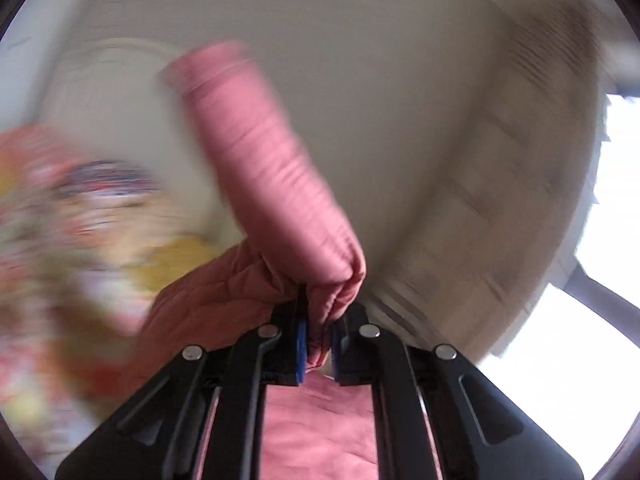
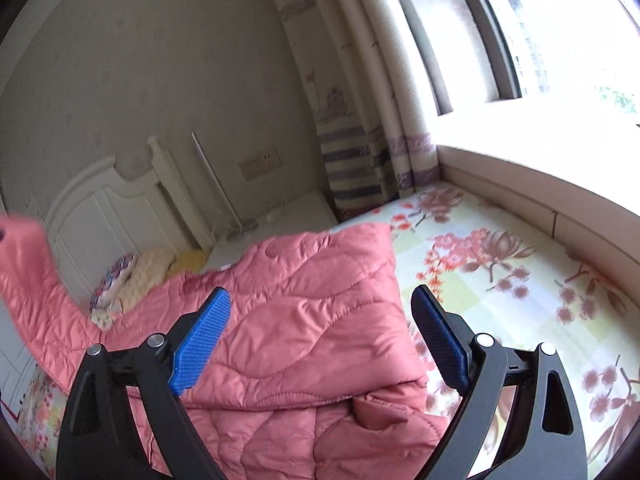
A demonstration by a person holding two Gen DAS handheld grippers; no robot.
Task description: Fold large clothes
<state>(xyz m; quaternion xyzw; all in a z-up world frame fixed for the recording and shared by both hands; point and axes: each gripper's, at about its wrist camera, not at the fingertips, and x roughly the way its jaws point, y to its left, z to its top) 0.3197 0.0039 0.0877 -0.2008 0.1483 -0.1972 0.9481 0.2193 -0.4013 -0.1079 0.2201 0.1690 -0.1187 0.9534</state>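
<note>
A pink quilted jacket (image 2: 312, 320) lies spread on the floral bed sheet (image 2: 500, 272) in the right wrist view. My right gripper (image 2: 320, 336) is open above the jacket's body, its blue pads (image 2: 200, 344) wide apart and holding nothing. One sleeve (image 2: 24, 264) rises at the far left of that view. In the blurred left wrist view my left gripper (image 1: 320, 340) is shut on a bunched fold of the jacket (image 1: 332, 292), and the sleeve (image 1: 256, 168) stands up and away from the fingers.
A white headboard (image 2: 108, 208) and pillows (image 2: 136, 272) are at the bed's far end. Patterned curtains (image 2: 360, 120) hang by a bright window (image 2: 560, 28) with a wide sill (image 2: 540, 184) along the bed's right side. A white nightstand (image 2: 296, 208) stands by the wall.
</note>
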